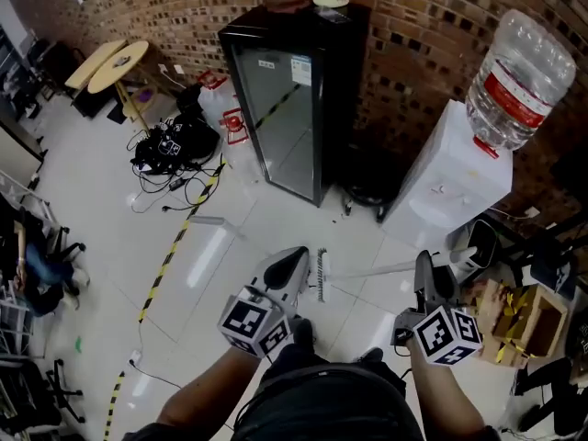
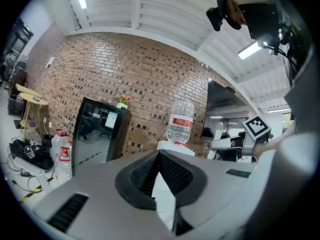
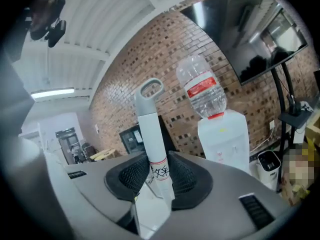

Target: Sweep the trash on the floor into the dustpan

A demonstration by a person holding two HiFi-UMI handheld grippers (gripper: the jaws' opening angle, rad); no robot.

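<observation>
A broom lies low across the white floor in the head view: its brush head (image 1: 322, 275) is ahead of my feet and its white handle (image 1: 386, 268) runs right. My right gripper (image 1: 425, 266) is shut on that handle. In the right gripper view the handle (image 3: 150, 129) stands up between the black pads (image 3: 131, 176), with a loop at its top end. My left gripper (image 1: 296, 255) hangs just left of the brush head. Its pads (image 2: 176, 173) meet at the tips (image 2: 159, 155) with nothing between them. I see no dustpan or trash that I can tell apart.
A black glass-door fridge (image 1: 294, 99) and a white water dispenser (image 1: 450, 182) with a large bottle (image 1: 514, 81) stand against the brick wall. Cables (image 1: 170, 150) and yellow-black tape (image 1: 179, 237) lie on the left. A small bin (image 1: 478, 242) and a cardboard box (image 1: 524, 320) are on the right.
</observation>
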